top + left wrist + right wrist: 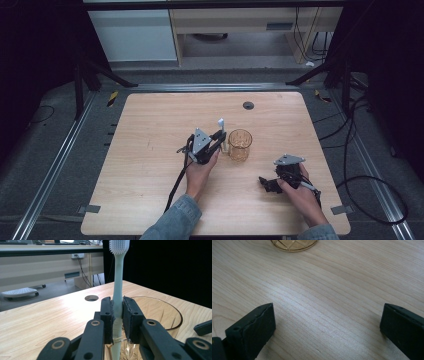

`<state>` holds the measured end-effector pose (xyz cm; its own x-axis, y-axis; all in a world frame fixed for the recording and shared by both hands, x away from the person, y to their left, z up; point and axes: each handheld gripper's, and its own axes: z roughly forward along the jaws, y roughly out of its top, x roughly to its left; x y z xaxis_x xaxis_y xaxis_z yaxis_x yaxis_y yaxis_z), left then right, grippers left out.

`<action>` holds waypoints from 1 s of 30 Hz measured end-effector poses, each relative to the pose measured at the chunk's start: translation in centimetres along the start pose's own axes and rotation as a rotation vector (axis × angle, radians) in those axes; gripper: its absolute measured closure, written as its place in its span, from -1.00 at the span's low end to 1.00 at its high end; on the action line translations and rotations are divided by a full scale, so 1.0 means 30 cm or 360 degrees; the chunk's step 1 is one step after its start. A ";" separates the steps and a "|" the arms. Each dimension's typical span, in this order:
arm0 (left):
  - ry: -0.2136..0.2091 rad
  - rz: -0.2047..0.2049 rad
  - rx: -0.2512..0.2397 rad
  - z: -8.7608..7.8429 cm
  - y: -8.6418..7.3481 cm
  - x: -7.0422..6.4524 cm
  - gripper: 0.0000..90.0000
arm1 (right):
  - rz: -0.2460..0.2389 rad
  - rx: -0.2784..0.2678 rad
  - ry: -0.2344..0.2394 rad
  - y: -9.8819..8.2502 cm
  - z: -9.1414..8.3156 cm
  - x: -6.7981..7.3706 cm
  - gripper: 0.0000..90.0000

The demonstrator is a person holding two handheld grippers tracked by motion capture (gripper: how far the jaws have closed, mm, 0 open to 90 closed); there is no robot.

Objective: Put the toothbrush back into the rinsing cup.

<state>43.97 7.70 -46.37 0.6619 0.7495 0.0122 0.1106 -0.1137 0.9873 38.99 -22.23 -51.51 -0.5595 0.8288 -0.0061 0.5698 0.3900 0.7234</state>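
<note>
the pale wooden bench (150,165) with rounded corners carries little: an amber ribbed glass cup (240,145) stands just right of its centre, with a small dark round hole (248,105) in the top at about 12 o'clock from the cup. the left gripper (218,138) sits close at the cup's 9 o'clock, its jaws clamped on the handle of a pale green plastic toothbrush (117,290), held upright with the white bristle head at the top and the cup just behind it. the right gripper (265,184) rests on the bench at about 5 o'clock from the cup, well apart, jaws wide and holding nothing. the step in hand looks like standing the toothbrush in the cup. the next move likely calls for lifting the handle's lower end above the rim, shifting toward 3 o'clock, lowering, then releasing.
</note>
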 end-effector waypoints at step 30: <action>-0.0002 0.0006 0.0067 0.009 -0.021 0.002 0.73 | 0.0001 0.0000 0.0001 0.000 0.000 0.000 -0.99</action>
<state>44.14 7.63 -47.03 0.6634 0.7481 0.0154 0.1395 -0.1438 0.9797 38.98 -22.22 -51.51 -0.5597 0.8287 -0.0054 0.5700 0.3898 0.7233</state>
